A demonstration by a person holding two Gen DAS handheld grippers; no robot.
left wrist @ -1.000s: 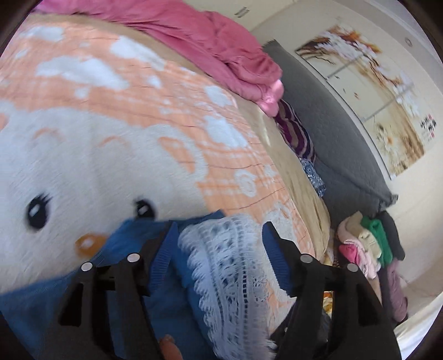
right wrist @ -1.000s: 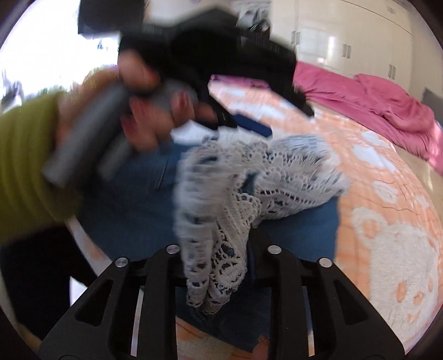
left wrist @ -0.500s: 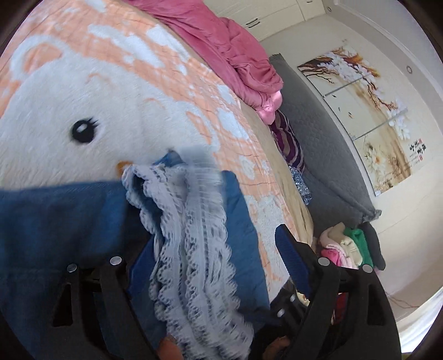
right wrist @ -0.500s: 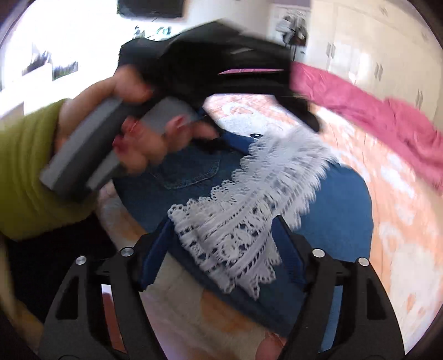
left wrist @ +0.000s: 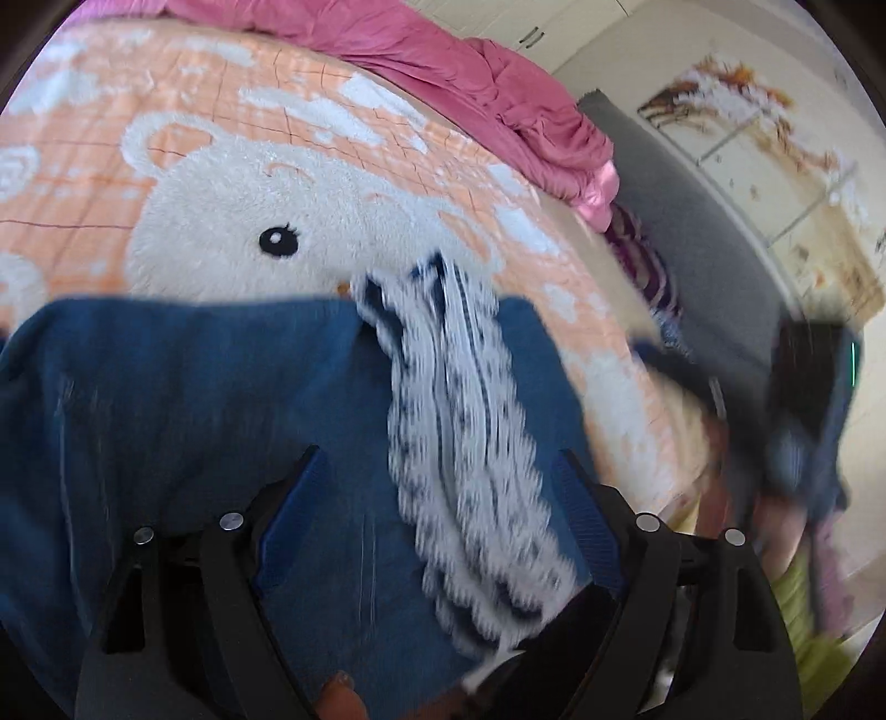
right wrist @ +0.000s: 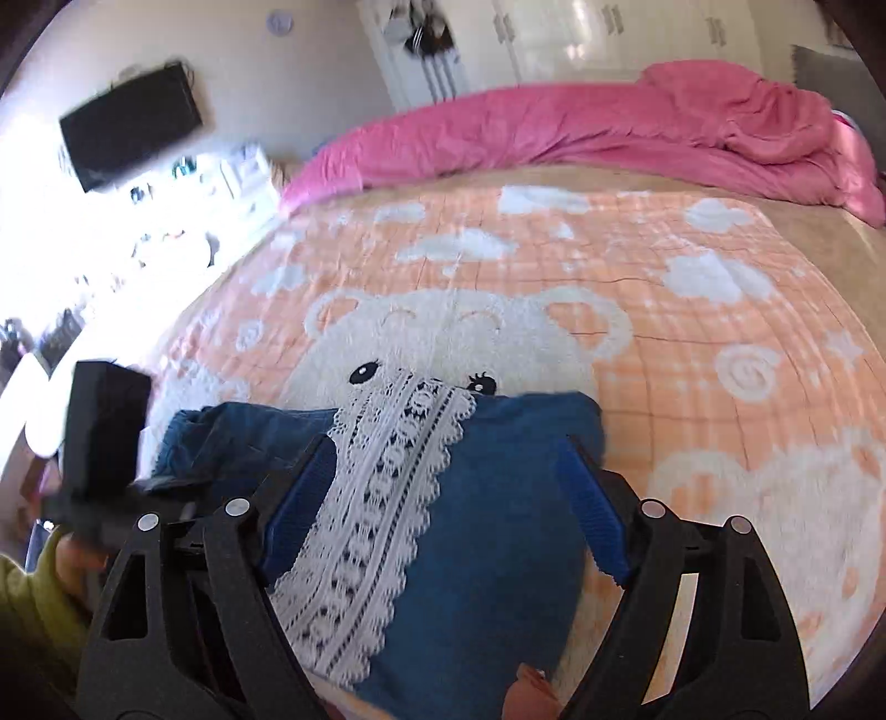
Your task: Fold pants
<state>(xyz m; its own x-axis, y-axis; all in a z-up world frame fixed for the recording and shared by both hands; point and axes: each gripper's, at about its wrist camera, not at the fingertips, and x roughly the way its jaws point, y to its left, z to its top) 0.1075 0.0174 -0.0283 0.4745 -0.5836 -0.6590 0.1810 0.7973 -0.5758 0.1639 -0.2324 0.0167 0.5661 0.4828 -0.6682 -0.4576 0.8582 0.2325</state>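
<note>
The right gripper [right wrist: 443,509] hangs over the near end of the pants [right wrist: 498,498]. Its jaws are opening, and the blue fabric and lace trim [right wrist: 382,498] lie beneath the gap, gripped by neither pad. The left gripper [left wrist: 437,520] is released as well, jaws spread wide above the same fabric, nothing pinched. It shows at the left edge of the right wrist view, so it stands just left of the right one; both are about equally close to the garment.

The pants lie folded into a compact blue bundle at the near edge of the blanket [right wrist: 664,266]. The bundle's long axis runs near to far, directly ahead of both grippers. The lace strip follows that axis on top, slightly left of centre in the right wrist view. Any further fold would likely start from the near end, which either gripper can reach.

The surface is a soft orange blanket with a white bear print, spread on a bed. A pink quilt [right wrist: 637,133] is bunched along the far edge. Beyond it stand white wardrobes [right wrist: 554,33], and a dark screen [right wrist: 130,122] hangs on the far left wall.
</note>
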